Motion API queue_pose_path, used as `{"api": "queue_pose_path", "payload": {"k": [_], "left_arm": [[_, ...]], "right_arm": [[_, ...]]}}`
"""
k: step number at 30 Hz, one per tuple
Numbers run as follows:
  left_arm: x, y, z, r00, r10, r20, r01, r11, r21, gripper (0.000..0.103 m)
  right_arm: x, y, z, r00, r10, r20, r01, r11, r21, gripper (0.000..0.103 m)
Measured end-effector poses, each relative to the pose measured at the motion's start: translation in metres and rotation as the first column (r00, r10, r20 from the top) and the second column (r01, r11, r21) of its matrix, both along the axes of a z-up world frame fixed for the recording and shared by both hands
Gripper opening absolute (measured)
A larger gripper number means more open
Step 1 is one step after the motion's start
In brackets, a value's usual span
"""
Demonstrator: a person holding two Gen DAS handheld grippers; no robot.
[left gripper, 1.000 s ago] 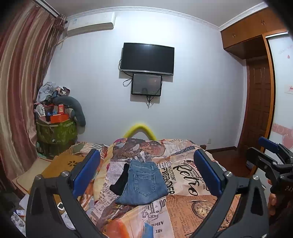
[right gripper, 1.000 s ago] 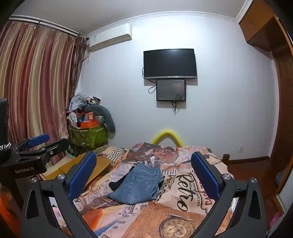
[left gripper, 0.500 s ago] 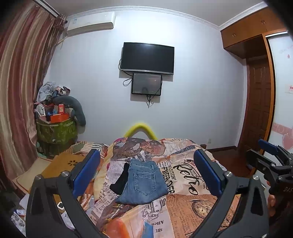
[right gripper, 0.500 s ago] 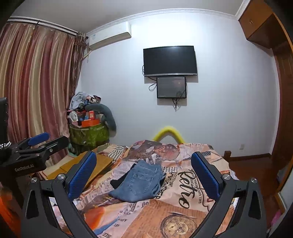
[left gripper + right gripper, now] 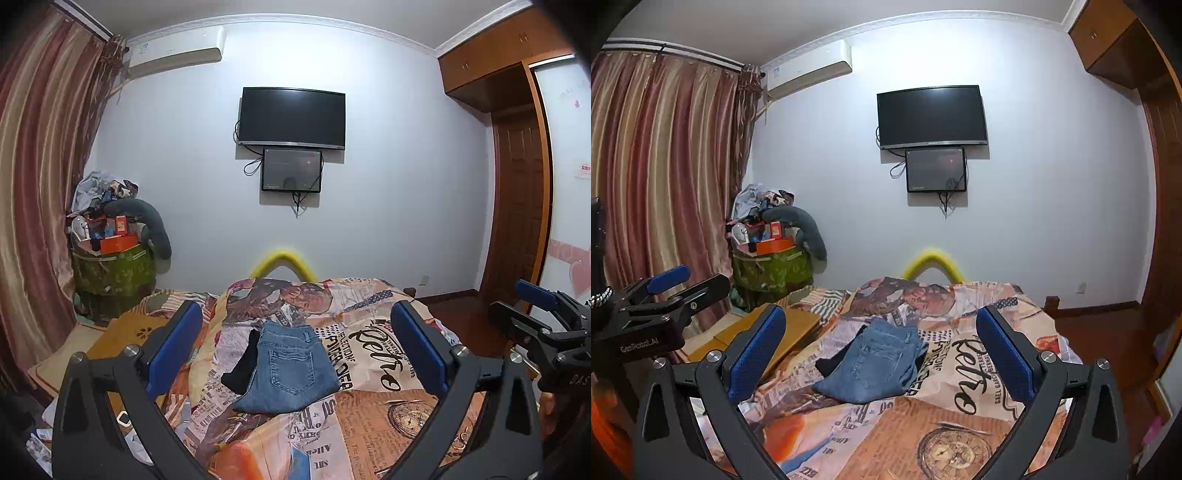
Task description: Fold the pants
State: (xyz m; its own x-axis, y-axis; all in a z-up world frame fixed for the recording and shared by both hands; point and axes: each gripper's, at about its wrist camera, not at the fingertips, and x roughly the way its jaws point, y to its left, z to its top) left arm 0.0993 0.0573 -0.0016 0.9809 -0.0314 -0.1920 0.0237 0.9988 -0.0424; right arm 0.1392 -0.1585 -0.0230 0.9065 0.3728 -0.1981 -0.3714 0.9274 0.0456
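Both grippers wide, empty, held well back: left gripper, right gripper. Jeans lie folded mid-bed, touching a black garment. Risk: pinching black cloth or bedspread too, undoing the fold

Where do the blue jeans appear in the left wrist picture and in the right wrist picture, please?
Left wrist: the blue jeans lie low in the centre, on the bedspread, between the open blue fingers.
Right wrist: the jeans lie low, just left of centre.
Shared landmark: the wall television above them.
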Motion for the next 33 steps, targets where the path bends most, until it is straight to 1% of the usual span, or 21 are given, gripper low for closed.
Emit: {"api": "queue_pose_path", "payload": {"k": [22,33], "left_arm": [[0.0007,-0.0004,-0.0005,1.0,-0.013,0.0,0.013,1.0,-0.004,0.103],[-0.0029,-0.0011,0.0004,1.0,-0.023,0.01,0.023,1.0,0.009,0.103]], "right_arm": [[-0.0004,-0.0023,-0.0009,1.0,-0.009,-0.006,0.009,1.0,0.0,0.103],[-0.001,-0.0017,-0.0003,1.0,-0.009,-0.006,0.009,1.0,0.0,0.103]]}}
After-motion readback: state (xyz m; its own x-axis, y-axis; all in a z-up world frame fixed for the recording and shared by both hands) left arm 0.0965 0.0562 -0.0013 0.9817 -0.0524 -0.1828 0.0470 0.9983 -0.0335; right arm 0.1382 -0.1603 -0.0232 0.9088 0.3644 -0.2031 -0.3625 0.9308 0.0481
